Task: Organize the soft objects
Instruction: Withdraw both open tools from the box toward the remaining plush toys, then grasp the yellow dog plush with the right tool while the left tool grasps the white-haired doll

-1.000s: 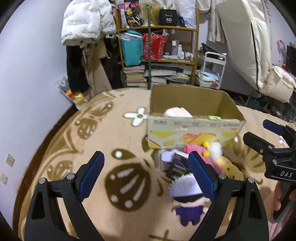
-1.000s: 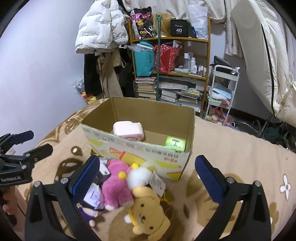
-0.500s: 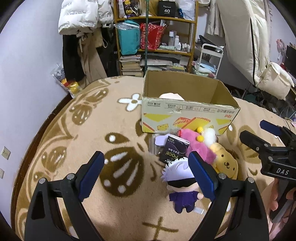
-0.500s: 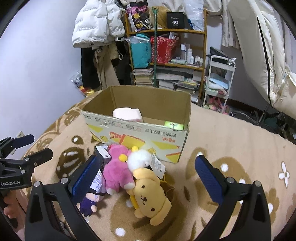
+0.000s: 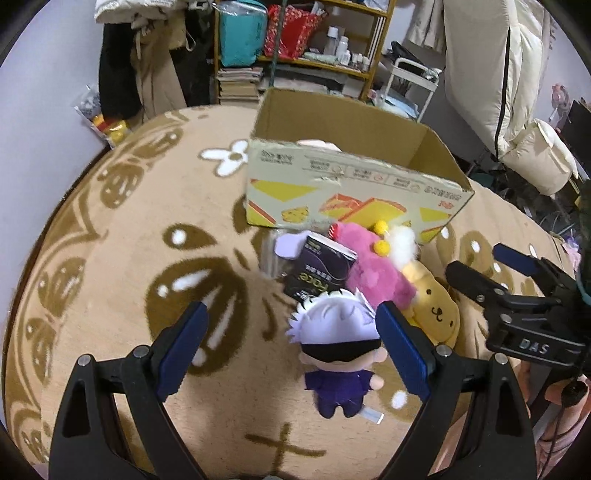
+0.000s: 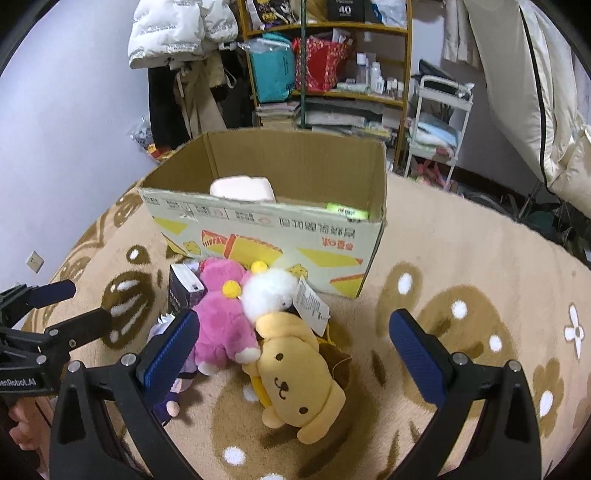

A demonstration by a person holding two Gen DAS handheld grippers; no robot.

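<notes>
Several soft toys lie on the rug in front of an open cardboard box (image 5: 351,177) (image 6: 258,218). A white-haired doll in purple (image 5: 338,347) lies just ahead of my open left gripper (image 5: 291,347), near its right finger. A pink plush (image 5: 373,266) (image 6: 221,317), a white pompom (image 6: 269,291) and a yellow dog plush (image 5: 436,310) (image 6: 295,373) lie together. My right gripper (image 6: 291,350) is open, with the yellow dog plush between its fingers. A pale pink soft item (image 6: 242,188) and a green packet (image 6: 347,211) are in the box.
A dark packet (image 5: 319,273) (image 6: 183,291) lies beside the pink plush. The beige patterned rug (image 5: 122,236) covers the floor. A cluttered shelf (image 6: 325,59), hanging coats (image 6: 177,33) and a white cart (image 6: 436,122) stand behind the box.
Both grippers have drawn back and lowered toward the toys; the white-haired doll now lies between the left fingers and the yellow dog plush between the right fingers. Both stay open.
</notes>
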